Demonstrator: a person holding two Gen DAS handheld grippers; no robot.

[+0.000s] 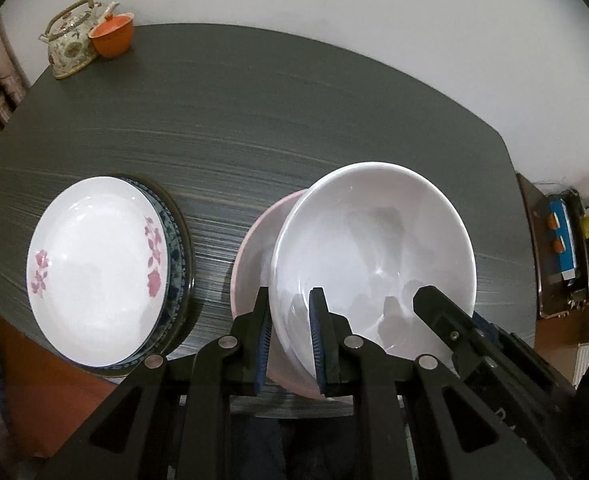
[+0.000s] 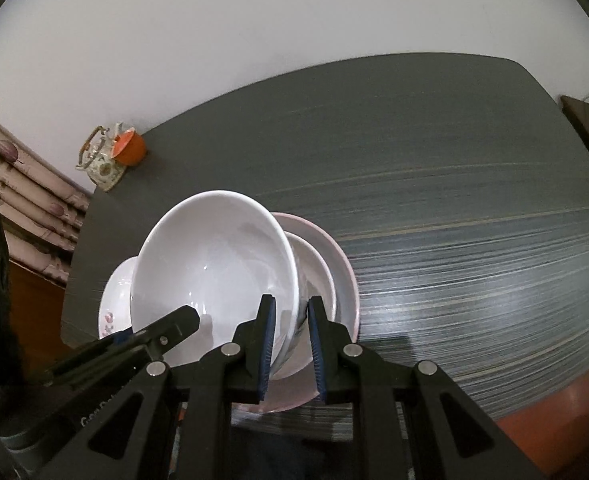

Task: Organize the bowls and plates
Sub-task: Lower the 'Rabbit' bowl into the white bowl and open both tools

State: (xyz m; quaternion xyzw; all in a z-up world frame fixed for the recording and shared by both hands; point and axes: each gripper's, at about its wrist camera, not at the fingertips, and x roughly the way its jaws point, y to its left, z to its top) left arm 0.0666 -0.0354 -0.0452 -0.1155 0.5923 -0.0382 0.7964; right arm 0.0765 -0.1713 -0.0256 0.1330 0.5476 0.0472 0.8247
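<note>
A large white bowl (image 1: 374, 248) (image 2: 214, 260) hangs tilted just above a pink bowl (image 1: 254, 248) (image 2: 344, 256) on the dark grey table (image 1: 294, 120). A smaller white bowl (image 2: 316, 272) sits inside the pink one. My left gripper (image 1: 292, 344) is shut on the big bowl's left rim, and its black finger (image 2: 174, 324) shows in the right wrist view. My right gripper (image 2: 292, 344) is shut on the opposite rim, one pad inside the bowl and one outside. A white plate with pink flowers (image 1: 94, 264) (image 2: 114, 296) lies on a blue-patterned plate (image 1: 176, 248) to the left.
A flowered teapot (image 1: 70, 40) (image 2: 102, 160) and an orange lidded cup (image 1: 112, 36) (image 2: 130, 148) stand at the table's far left corner by the wall. Curtains hang at the left. A cluttered shelf (image 1: 566, 240) stands beyond the table's right edge.
</note>
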